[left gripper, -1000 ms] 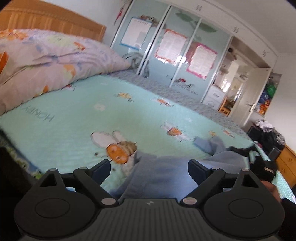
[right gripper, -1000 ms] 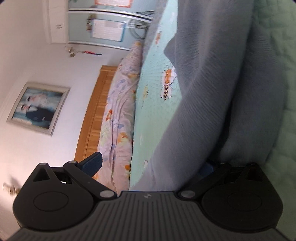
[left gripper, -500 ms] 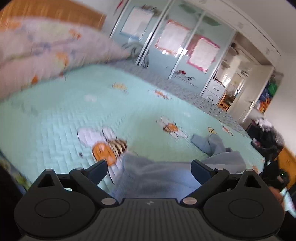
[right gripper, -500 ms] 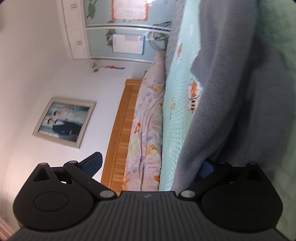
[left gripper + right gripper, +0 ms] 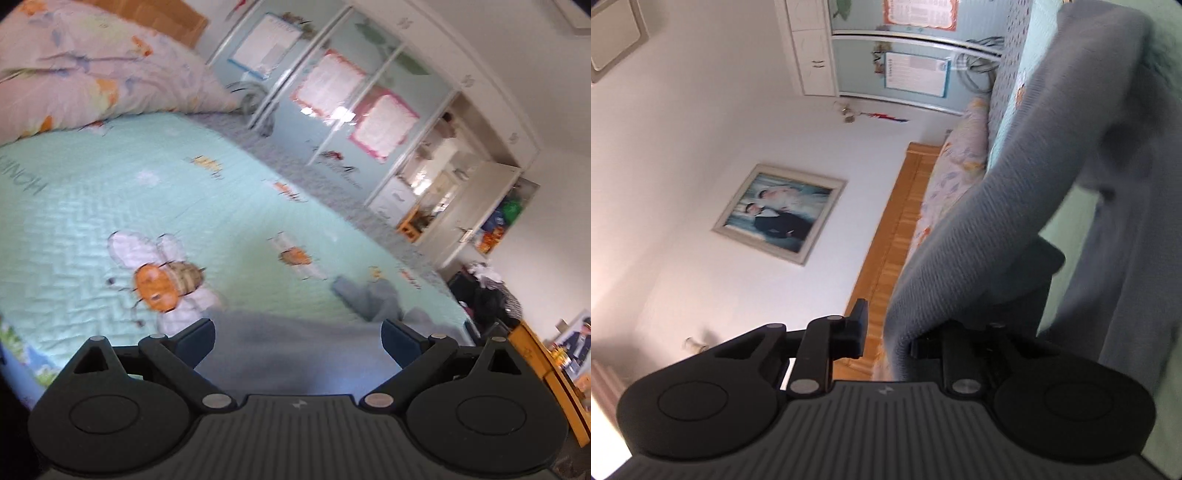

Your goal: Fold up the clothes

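Note:
A grey knit garment (image 5: 295, 347) lies on the mint green bedspread (image 5: 110, 206), with a bunched part (image 5: 369, 295) further out. My left gripper (image 5: 297, 338) is open and hovers just over the near edge of the garment. In the right wrist view the same garment (image 5: 1034, 184) hangs in a long fold, lifted off the bed. My right gripper (image 5: 886, 332) has its jaws closed in on the garment's edge; the right finger is hidden under the cloth.
A floral quilt (image 5: 92, 66) and wooden headboard (image 5: 897, 236) lie at the bed's head. A wardrobe with sliding doors (image 5: 332, 92) stands beyond the bed. A framed photo (image 5: 779, 212) hangs on the wall. Wooden furniture (image 5: 546, 369) stands at the right.
My right gripper's jaws have closed in on the garment's edge and lifted it. My left gripper stayed open and shifted slightly over the garment.

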Tool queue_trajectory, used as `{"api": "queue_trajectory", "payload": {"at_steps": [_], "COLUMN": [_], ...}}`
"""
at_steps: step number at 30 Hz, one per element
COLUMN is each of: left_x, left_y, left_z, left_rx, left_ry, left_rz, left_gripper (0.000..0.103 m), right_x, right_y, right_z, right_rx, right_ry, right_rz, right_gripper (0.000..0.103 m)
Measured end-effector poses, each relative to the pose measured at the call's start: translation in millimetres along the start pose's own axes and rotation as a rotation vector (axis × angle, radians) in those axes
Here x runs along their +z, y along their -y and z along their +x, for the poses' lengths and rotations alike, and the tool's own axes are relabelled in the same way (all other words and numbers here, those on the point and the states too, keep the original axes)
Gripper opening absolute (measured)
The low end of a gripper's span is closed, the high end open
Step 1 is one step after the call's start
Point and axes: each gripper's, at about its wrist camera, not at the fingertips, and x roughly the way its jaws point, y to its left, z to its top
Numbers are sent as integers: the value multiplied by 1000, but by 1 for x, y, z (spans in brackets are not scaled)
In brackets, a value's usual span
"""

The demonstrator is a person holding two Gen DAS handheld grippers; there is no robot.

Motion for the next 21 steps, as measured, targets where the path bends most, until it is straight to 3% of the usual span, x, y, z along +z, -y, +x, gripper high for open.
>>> {"api": "queue_trajectory", "payload": {"at_steps": [2,6,8,11,14,16,18,21], "left_x": [-1,-6,-10,-13,-17,-22,-26,-30], "left_y": [8,20,19,15,10,2,-7,-17], "left_z": [4,8,12,27,49,62,69,77], "left_rx": [-21,-20,-29,-13,53,81,33,-62], "left_ry": [-12,-45,-70,-130,-210,-260,-290,-302], "left_rz": [30,106,109,91,80,46,-34,-148], "left_gripper": [97,98,98,98,98,98,98,98], "right_x": [-7,-16,-17,-19,-21,-19,-18,-14], "right_y": [-2,-9,-6,5,4,-4,-10,-15], "right_z": [-9,-47,-65,-87,-101,-105,-108,-113], "right_rx": [-33,20,-70,-210,-249,-254,-269,-297], "right_ry": [-14,-35,-52,-48,-14,1,1,1], "right_rz": [-20,-34,-56,-45,-28,-63,-88,-102], "right_gripper": [17,16,17,25,41,57,69,71]}}
